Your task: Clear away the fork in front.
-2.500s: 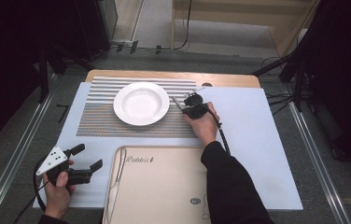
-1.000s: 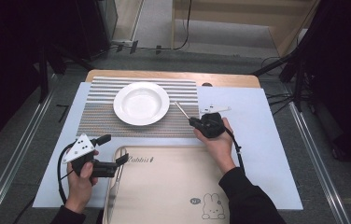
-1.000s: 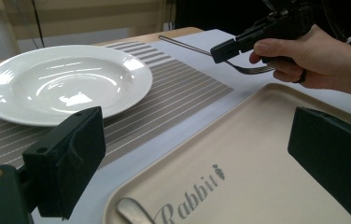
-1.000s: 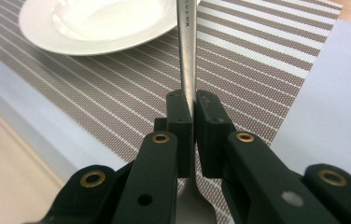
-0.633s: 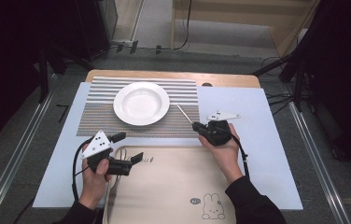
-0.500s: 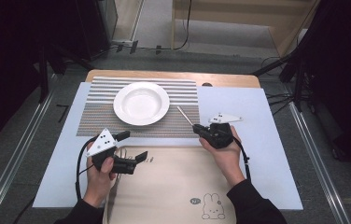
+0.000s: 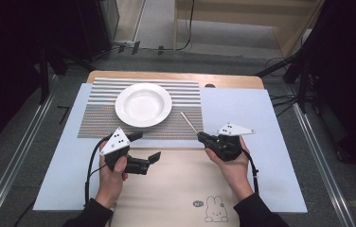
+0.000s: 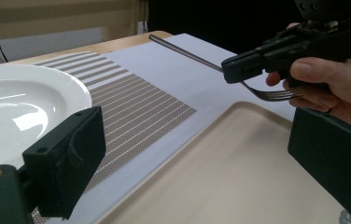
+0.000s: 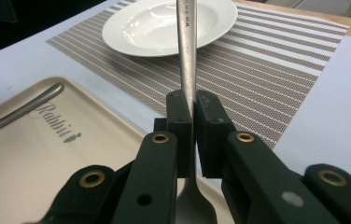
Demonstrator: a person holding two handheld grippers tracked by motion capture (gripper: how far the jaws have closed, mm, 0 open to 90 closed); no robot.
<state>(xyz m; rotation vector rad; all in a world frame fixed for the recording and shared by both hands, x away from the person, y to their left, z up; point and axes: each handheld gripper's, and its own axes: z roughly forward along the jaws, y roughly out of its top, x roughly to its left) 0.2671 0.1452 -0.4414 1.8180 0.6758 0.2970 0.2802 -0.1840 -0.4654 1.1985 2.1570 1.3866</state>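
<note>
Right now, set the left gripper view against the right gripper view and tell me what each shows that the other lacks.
Left gripper view: the fork's tines, the hand holding the right gripper, and the left gripper's open jaws.
Right gripper view: the "Rabbit" lettering on the tray and another utensil handle lying in it.
Both: white plate, striped placemat, beige tray, fork handle.

There are two grippers, the left gripper (image 7: 146, 147) and the right gripper (image 7: 201, 137), one in each of two hands. One fork (image 9: 186, 46), one plate (image 7: 143, 104), one striped mat (image 7: 98, 120) and one tray (image 7: 181, 189) are on the table. A second utensil handle (image 9: 22, 111) lies in the tray.
</note>
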